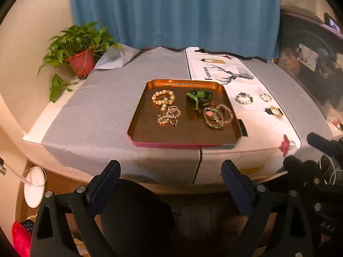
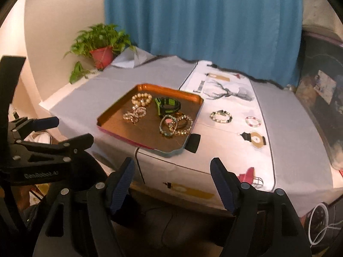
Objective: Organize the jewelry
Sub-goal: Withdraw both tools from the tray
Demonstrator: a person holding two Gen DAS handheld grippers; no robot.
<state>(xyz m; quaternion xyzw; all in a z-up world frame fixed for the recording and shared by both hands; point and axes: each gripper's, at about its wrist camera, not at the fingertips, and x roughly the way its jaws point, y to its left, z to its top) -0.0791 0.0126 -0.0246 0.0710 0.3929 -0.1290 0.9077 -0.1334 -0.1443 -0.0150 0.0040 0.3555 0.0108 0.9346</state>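
On the grey-clothed counter (image 1: 103, 98) sits a square copper-brown tray with a pink outer rim (image 1: 184, 143). Inside it, at about 10 o'clock, lies a cream pearl bracelet (image 1: 163, 97), with a tangle of small silvery bead bracelets (image 1: 169, 116) just below it at 8 o'clock. A green-and-black strap watch (image 1: 198, 99) rests at 1 o'clock, and a stack of overlapping beaded bangles (image 1: 217, 115) lies at 4 o'clock, touching one another.

Outside the tray, toward 3 o'clock on a white deer-print runner (image 2: 231, 115), lie a dark-and-pale bead bracelet (image 2: 221, 116) and, further right, a small pastel bead bracelet (image 2: 253, 121), well apart from each other.

The left tongs (image 1: 171, 171) are spread wide and empty, hovering off the counter's near edge at 6 o'clock from the tray. The right tongs (image 2: 172, 169) are likewise spread and pinching nothing, also short of the near edge.

A potted green plant in a red pot (image 1: 81, 49) stands at the counter's far left corner, before a blue curtain (image 1: 175, 12).
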